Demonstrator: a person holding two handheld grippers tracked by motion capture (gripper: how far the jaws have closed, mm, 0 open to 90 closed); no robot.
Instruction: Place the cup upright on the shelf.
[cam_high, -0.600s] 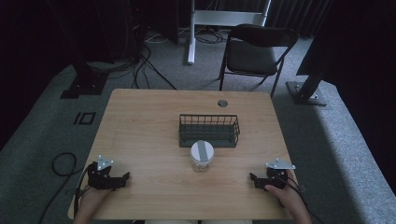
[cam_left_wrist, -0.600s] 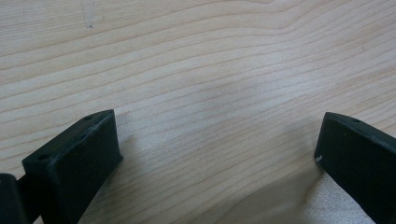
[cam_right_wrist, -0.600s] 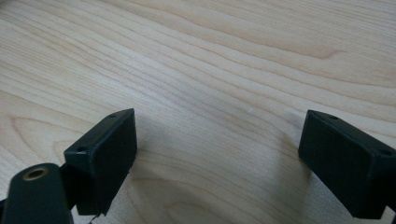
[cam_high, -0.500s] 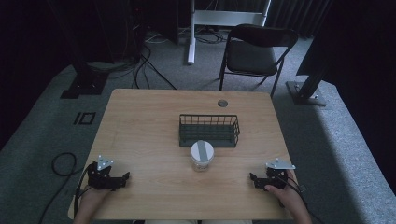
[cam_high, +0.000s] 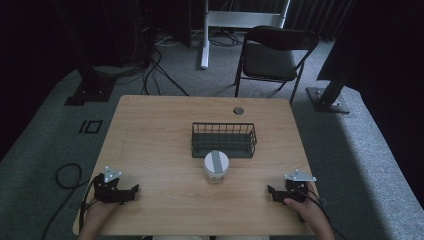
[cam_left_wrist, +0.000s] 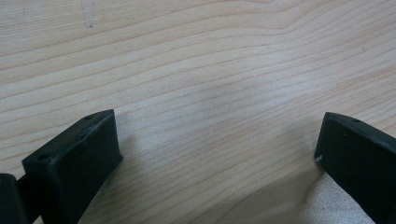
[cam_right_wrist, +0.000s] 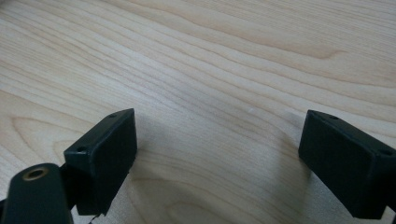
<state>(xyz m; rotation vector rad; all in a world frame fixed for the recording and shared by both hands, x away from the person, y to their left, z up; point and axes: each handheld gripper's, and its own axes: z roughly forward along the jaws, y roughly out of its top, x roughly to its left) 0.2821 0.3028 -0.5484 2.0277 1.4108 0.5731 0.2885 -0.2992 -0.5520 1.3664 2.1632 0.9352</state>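
Both our hands rest low at the near corners of the pale wooden table (cam_high: 160, 130).
Left black two-jaw gripper (cam_high: 134, 189) and right black two-jaw gripper (cam_high: 270, 190) point inward, jaws spread wide, gripping nothing.

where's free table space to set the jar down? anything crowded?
Bare wood: the whole stretch left of the wire basket, from the far edge down to the left gripper; the strip right of the basket, above the right gripper; the near edge between both grippers. Crowded only at centre, where the jar sits against the basket's near side.
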